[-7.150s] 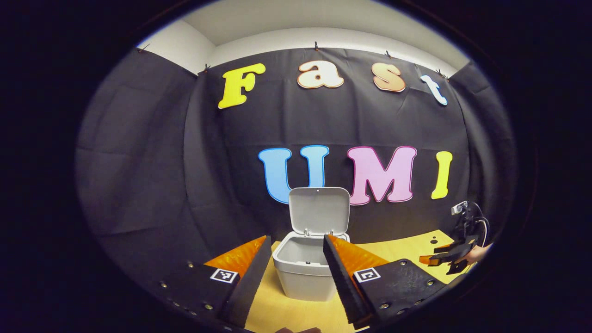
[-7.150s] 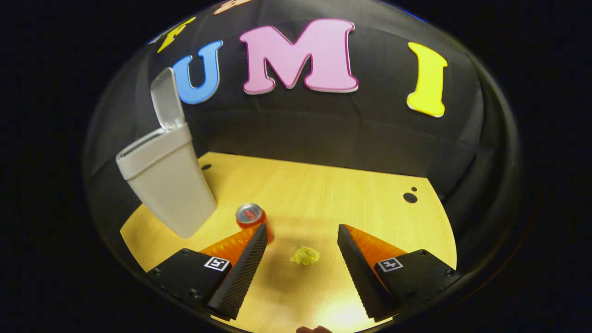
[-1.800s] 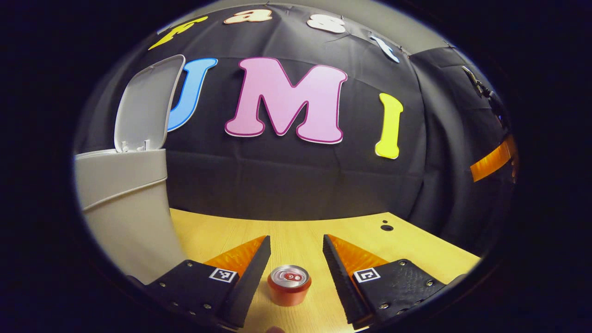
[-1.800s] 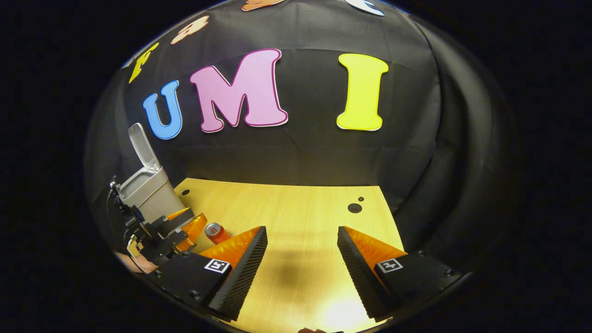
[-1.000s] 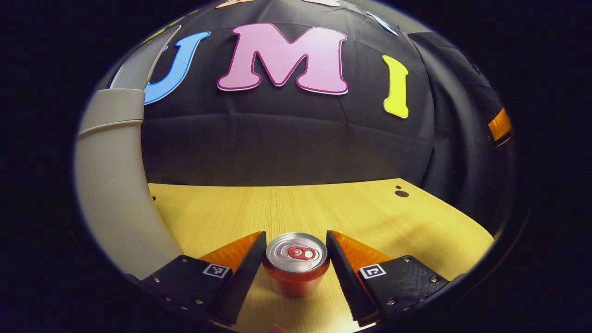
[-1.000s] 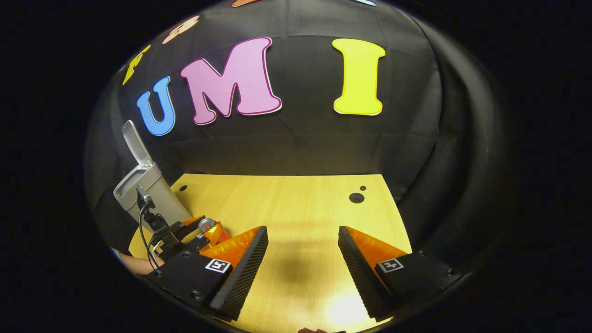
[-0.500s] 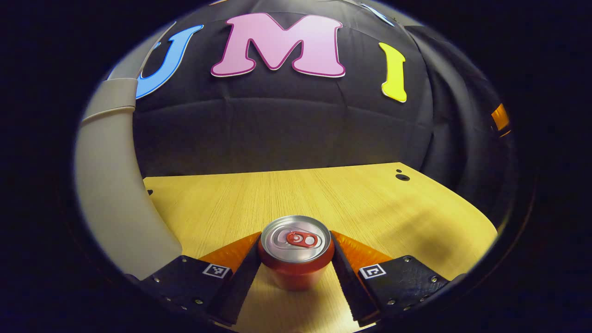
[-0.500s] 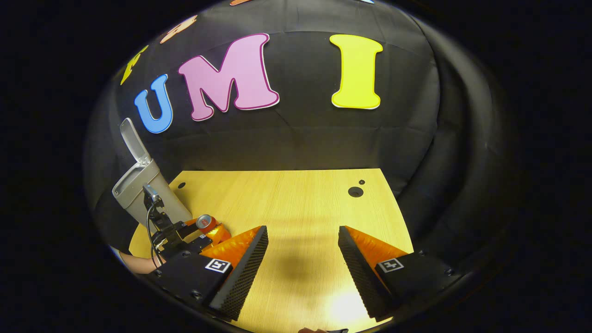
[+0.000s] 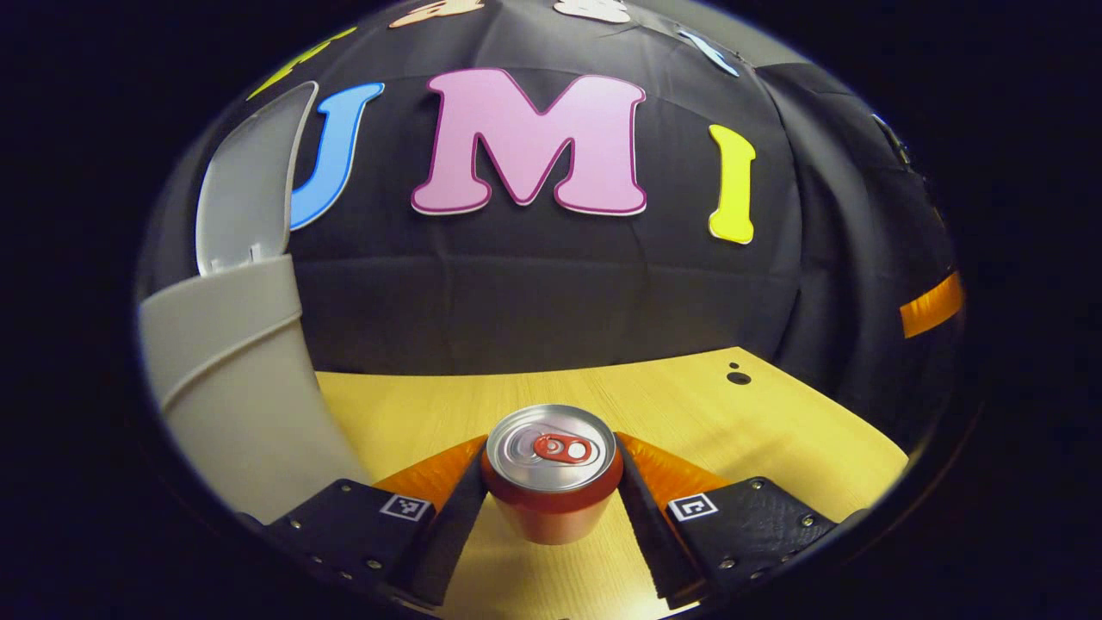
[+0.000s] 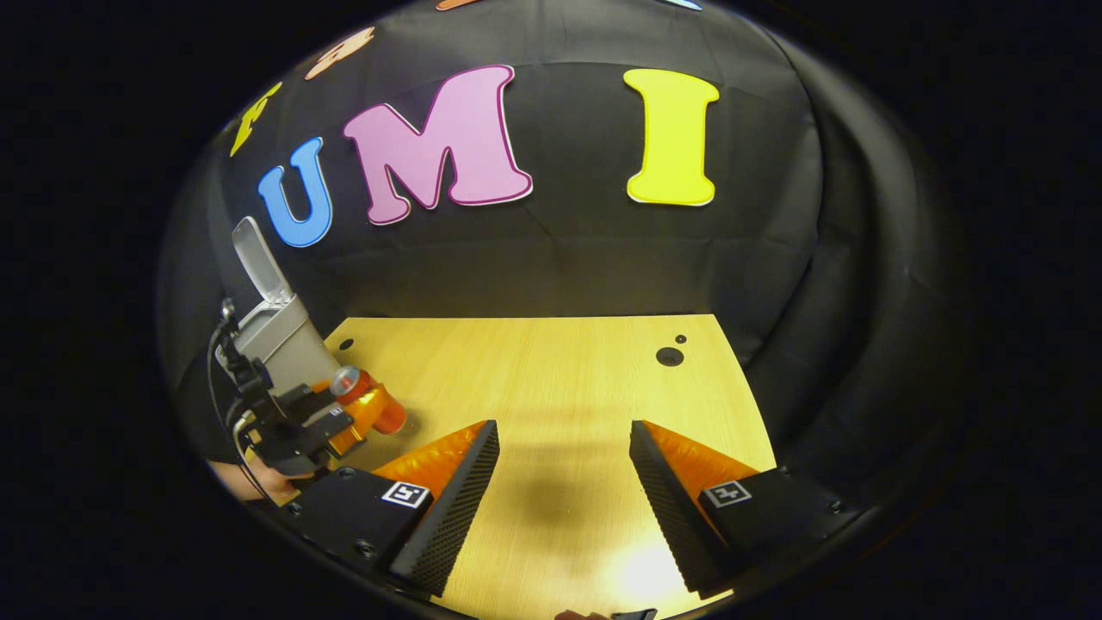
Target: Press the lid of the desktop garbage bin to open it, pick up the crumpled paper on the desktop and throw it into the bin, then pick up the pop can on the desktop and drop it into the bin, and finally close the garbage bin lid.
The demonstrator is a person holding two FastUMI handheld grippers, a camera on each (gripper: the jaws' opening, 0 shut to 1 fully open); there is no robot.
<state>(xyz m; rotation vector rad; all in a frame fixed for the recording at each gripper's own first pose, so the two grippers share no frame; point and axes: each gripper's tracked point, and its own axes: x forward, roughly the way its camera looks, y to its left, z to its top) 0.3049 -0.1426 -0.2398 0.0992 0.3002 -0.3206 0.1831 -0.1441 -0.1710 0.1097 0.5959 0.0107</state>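
Already the bin [image 9: 232,387] stands open at the table's [image 10: 551,379] far left, no paper shows on the table, and the left gripper [image 9: 551,491], jaws clamped on the pop can [image 9: 551,474], holds it beside the bin, while the right gripper [image 10: 560,482] waits, jaws apart; dropping the can and closing the lid [image 9: 245,194] remain.

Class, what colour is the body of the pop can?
Red, with a silver top; the pop can shows best in the left gripper view.
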